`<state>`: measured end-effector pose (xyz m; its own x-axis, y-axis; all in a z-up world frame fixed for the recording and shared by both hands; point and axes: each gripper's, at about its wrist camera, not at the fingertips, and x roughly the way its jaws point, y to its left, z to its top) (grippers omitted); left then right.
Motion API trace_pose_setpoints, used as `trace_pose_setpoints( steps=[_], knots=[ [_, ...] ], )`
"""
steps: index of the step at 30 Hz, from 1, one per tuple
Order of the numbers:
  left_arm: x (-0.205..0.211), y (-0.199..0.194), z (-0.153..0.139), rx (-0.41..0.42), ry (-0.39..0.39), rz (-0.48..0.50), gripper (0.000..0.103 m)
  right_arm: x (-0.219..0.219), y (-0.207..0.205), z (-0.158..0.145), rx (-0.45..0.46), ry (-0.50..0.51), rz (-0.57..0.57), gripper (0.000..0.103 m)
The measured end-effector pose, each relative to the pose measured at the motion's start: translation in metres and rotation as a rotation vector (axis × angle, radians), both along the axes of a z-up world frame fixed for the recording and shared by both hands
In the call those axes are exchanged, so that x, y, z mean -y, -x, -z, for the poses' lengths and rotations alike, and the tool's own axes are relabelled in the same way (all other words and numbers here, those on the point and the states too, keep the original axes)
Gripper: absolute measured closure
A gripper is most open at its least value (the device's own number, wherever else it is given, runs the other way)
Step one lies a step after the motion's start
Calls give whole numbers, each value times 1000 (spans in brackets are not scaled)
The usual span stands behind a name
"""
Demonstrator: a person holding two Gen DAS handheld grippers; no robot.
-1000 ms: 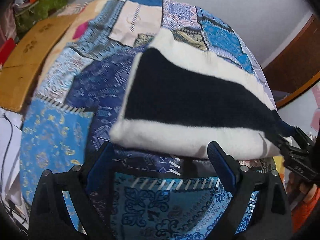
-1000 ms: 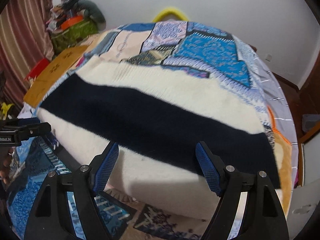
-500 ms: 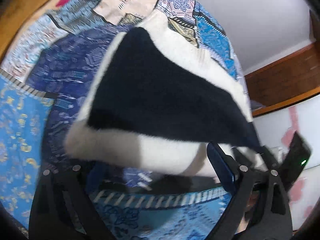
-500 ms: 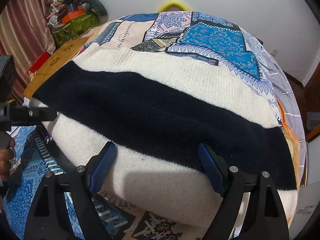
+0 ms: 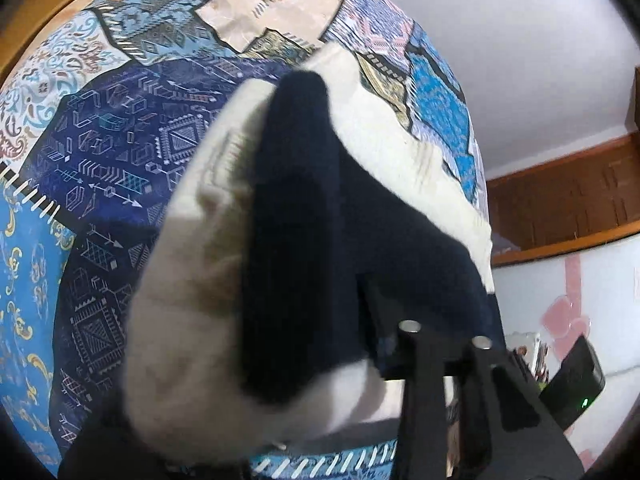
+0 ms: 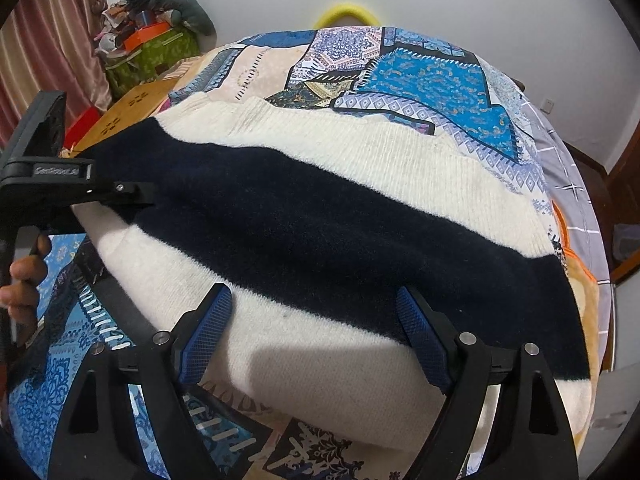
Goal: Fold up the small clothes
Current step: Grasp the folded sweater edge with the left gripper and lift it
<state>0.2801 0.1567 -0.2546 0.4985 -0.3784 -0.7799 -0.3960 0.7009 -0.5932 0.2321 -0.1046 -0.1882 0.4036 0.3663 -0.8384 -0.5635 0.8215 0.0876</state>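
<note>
A knit sweater (image 6: 320,216) with cream and navy bands lies spread on a blue patchwork bed cover (image 6: 432,80). My left gripper (image 6: 136,196) comes in from the left edge, its jaws closing, and pinches the sweater's left end. In the left wrist view that end of the sweater (image 5: 288,240) is bunched up and raised between the jaws of my left gripper (image 5: 320,344); cloth hides one finger. My right gripper (image 6: 314,336) stands open over the sweater's near cream band, with its blue pads (image 6: 204,336) apart.
A hand (image 6: 24,280) holds the left gripper's handle. A wooden board (image 6: 132,108) and a green box with clutter (image 6: 156,52) stand beyond the bed's left side. A yellow ring (image 6: 344,16) shows behind the bed, and brown wooden furniture (image 5: 560,200) stands to the right.
My left gripper has moved in on the sweater's left end and its jaws have come together on it; the cloth now bunches up. The right gripper has stayed where it was.
</note>
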Motion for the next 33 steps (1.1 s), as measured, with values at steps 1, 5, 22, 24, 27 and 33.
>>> trace_pose_setpoints(
  steps=[1, 5, 22, 24, 27, 33],
  knots=[
    [-1, 0, 0, 2, -3, -8, 75, 0, 0, -1, 2, 1, -1, 21],
    [-4, 3, -16, 34, -103, -23, 79, 2, 3, -9, 19, 9, -6, 21],
    [-76, 20, -105, 105, -521, -244, 81, 13, 7, -48, 155, 32, -3, 21],
    [-76, 19, -113, 117, -534, -245, 81, 15, 6, -45, 150, 35, 2, 21],
    [-68, 15, -122, 141, -531, -218, 81, 22, 4, -37, 132, 49, 12, 21],
    [-16, -5, -143, 206, -554, -110, 81, 40, -2, -13, 45, 37, 39, 20]
  ],
)
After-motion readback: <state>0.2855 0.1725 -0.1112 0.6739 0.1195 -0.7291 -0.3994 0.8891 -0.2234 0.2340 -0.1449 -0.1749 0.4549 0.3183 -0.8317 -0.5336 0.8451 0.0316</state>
